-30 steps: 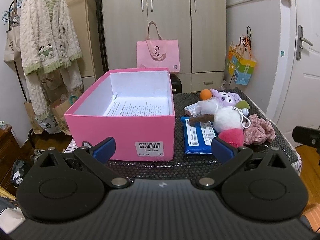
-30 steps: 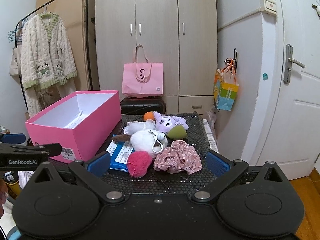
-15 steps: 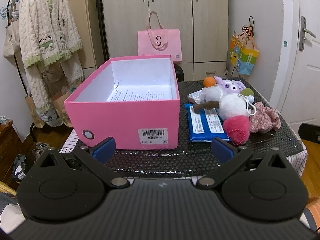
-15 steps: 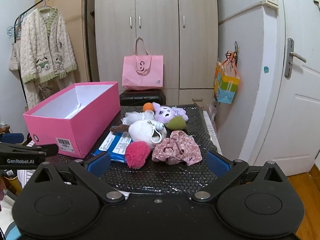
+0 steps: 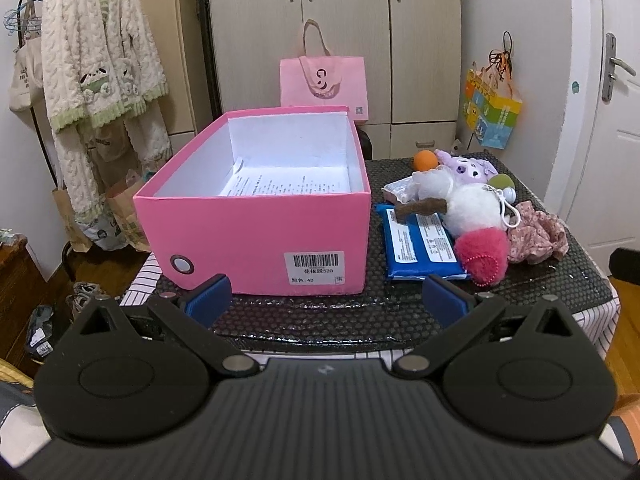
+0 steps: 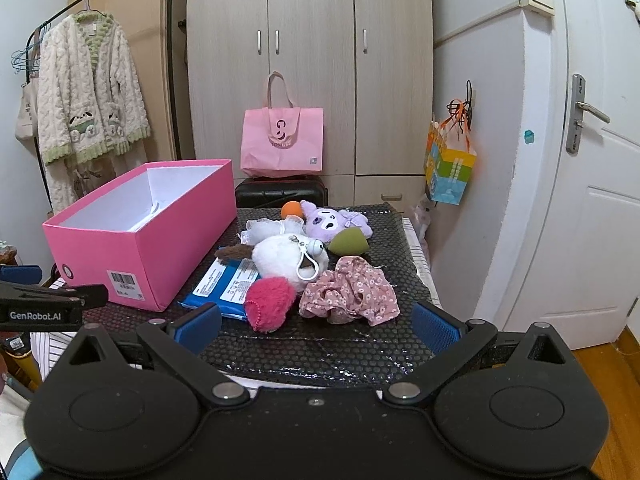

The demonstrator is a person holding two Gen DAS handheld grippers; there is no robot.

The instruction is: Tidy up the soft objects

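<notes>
Here both the left hand-held gripper (image 5: 326,300) and right hand-held gripper (image 6: 316,322) hang released at the desk's (image 6: 320,356) near edge, the box (image 5: 256,236) at its left

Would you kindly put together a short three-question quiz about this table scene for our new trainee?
1. True or false: the open pink cardboard box already holds a plush toy.
2. Which item lies nearest the right gripper? A) the orange ball B) the floral pink fabric scrunchie C) the purple plush toy
3. Fill in: the white fluffy plush with a keyring clip rests partly on the flat ____ packet.

Key:
1. False; only a printed paper sheet shows inside.
2. B
3. blue

Both the right gripper and the left gripper are open and hold nothing.
</notes>
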